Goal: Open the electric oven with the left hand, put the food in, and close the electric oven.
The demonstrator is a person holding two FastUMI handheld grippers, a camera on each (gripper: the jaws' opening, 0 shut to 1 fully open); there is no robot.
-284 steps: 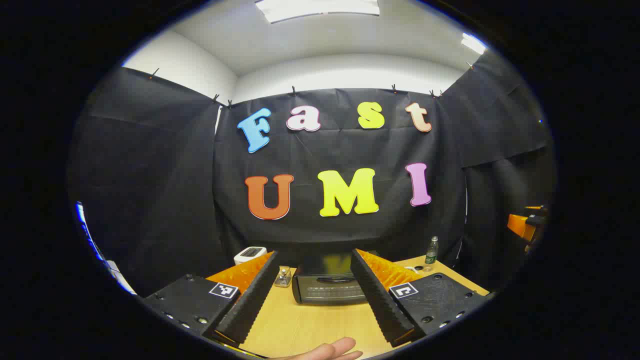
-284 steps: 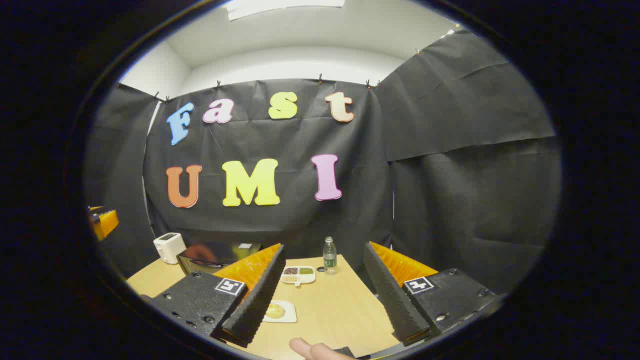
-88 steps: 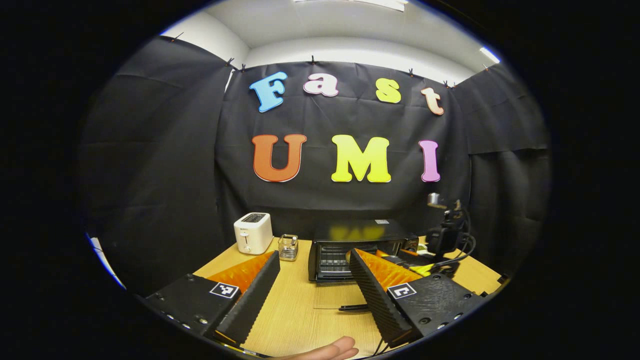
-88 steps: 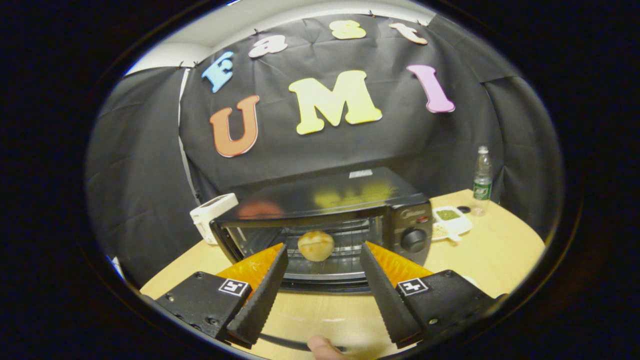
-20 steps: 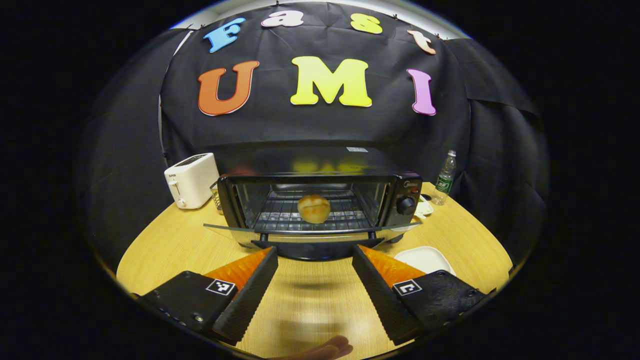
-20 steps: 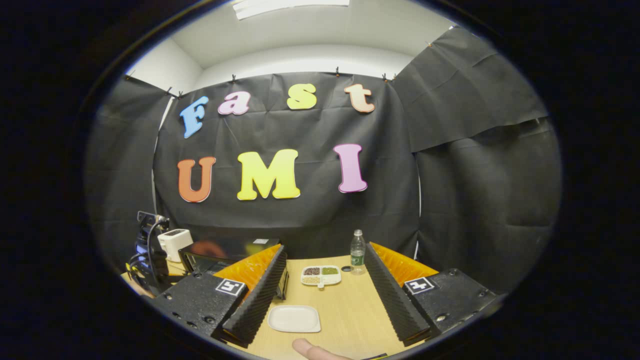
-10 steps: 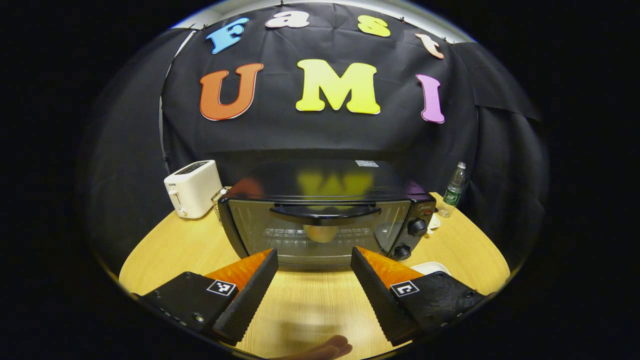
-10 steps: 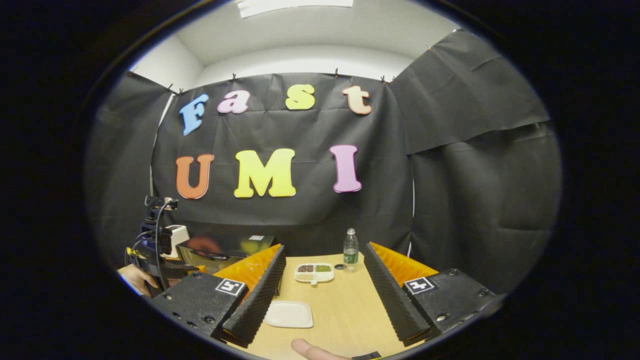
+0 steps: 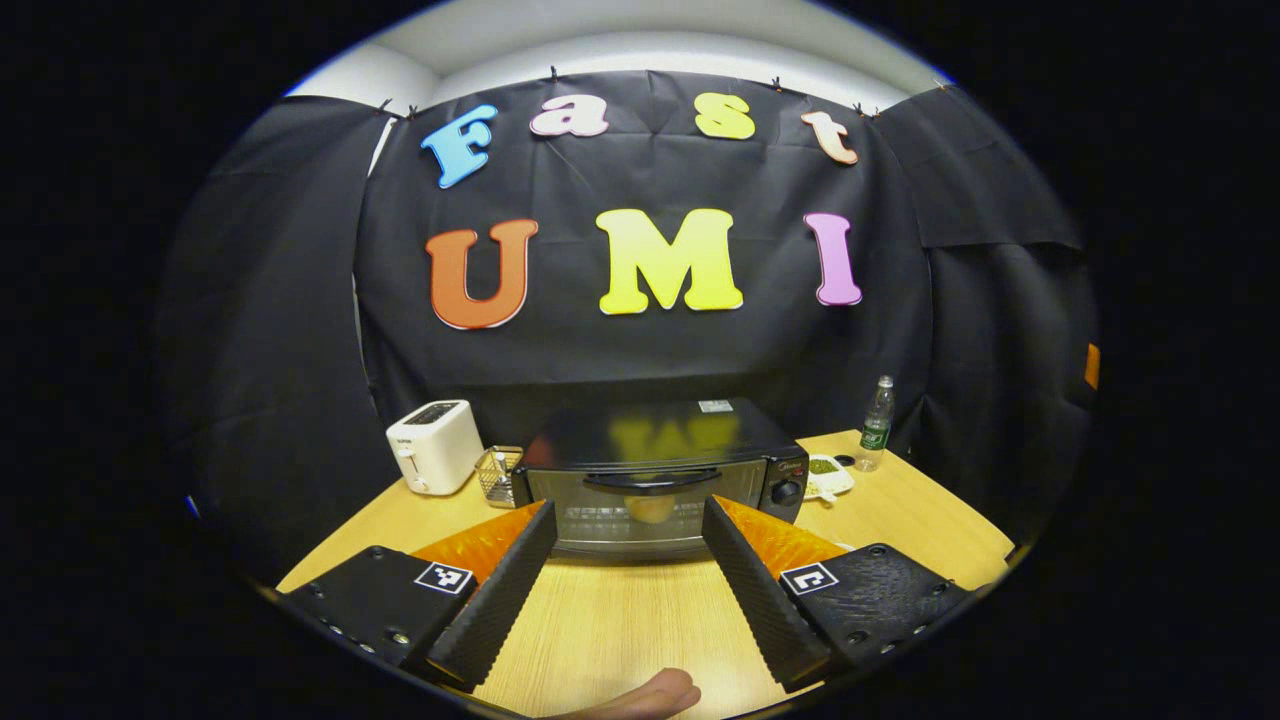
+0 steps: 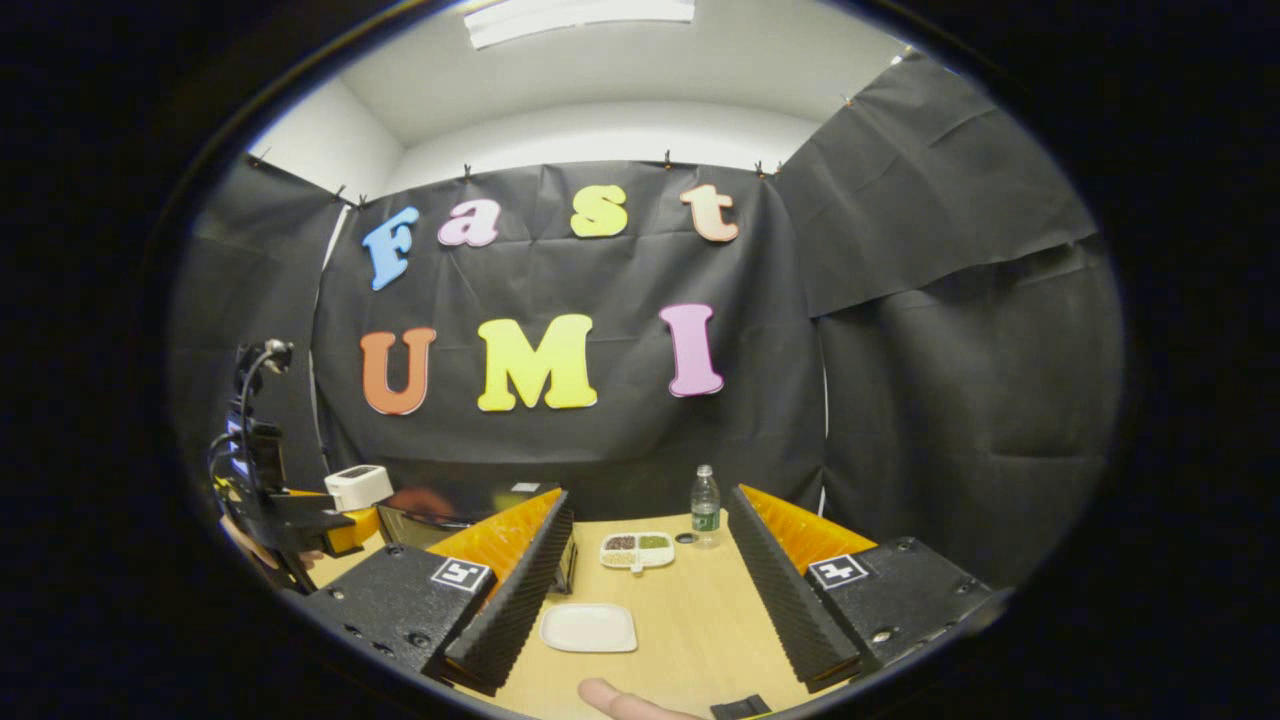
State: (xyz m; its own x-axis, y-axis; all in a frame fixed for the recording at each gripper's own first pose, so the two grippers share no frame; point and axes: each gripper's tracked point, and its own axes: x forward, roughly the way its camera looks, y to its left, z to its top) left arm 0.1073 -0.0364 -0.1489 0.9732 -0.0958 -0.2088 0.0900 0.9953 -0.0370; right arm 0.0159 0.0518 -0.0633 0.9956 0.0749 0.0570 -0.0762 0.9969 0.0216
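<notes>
Both tongs, left [image 9: 628, 540] and right [image 10: 648, 555], spread, empty. Electric oven [image 9: 655, 485] door shut, bun [image 9: 650, 510] inside. Glass door likely fragile; take its handle [image 9: 650, 481] mid-bar.

Each gripper is built from two black, matte, textured blocks studded with small round screws. On the top of each block a small white square tag with a black pattern is fixed. The inner faces of the jaws are cut into fine ridges. On the left gripper [image 9: 629, 580] and the right gripper [image 10: 648, 588] the same build is seen. A fingertip [image 9: 648, 692] is seen at the bottom edge.
</notes>
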